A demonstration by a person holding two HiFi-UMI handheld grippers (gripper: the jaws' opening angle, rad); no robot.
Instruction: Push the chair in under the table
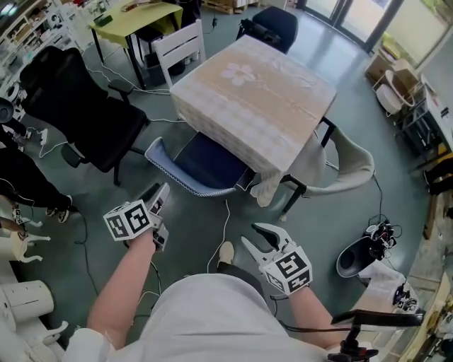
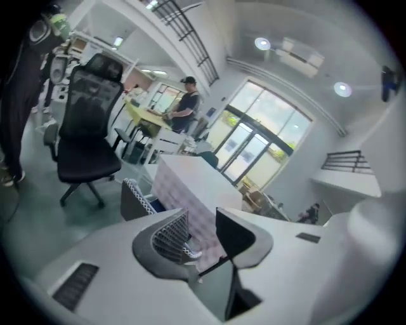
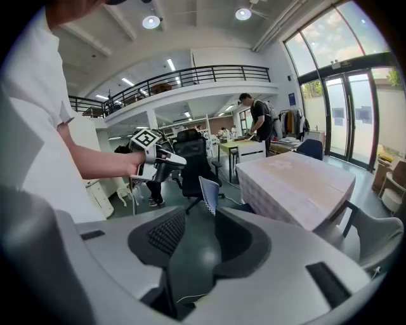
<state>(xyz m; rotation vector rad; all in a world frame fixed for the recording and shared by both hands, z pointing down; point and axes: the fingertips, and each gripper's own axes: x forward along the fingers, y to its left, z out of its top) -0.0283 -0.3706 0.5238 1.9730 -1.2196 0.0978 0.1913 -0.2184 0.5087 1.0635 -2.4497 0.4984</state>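
A blue-seated chair (image 1: 202, 166) with a patterned back rim stands at the near side of the square table (image 1: 255, 99), which has a beige cloth; its seat reaches partly under the tabletop. My left gripper (image 1: 158, 196) is in the air a little short of the chair back, open and empty. My right gripper (image 1: 260, 237) is lower right, clear of the chair and table, also open and empty. The left gripper view looks past its gripper (image 2: 202, 219) to the chair (image 2: 136, 197) and table (image 2: 190, 181). The right gripper view shows its gripper (image 3: 193, 222), the chair back (image 3: 209, 193) and the left gripper (image 3: 166, 159).
A black office chair (image 1: 85, 106) stands to the left, a grey chair (image 1: 347, 166) at the table's right side, a white chair (image 1: 180, 46) and a dark one (image 1: 276, 25) behind it. Cables (image 1: 225, 226) trail over the floor. A person (image 3: 257, 117) stands at a yellow-green table (image 1: 134, 18).
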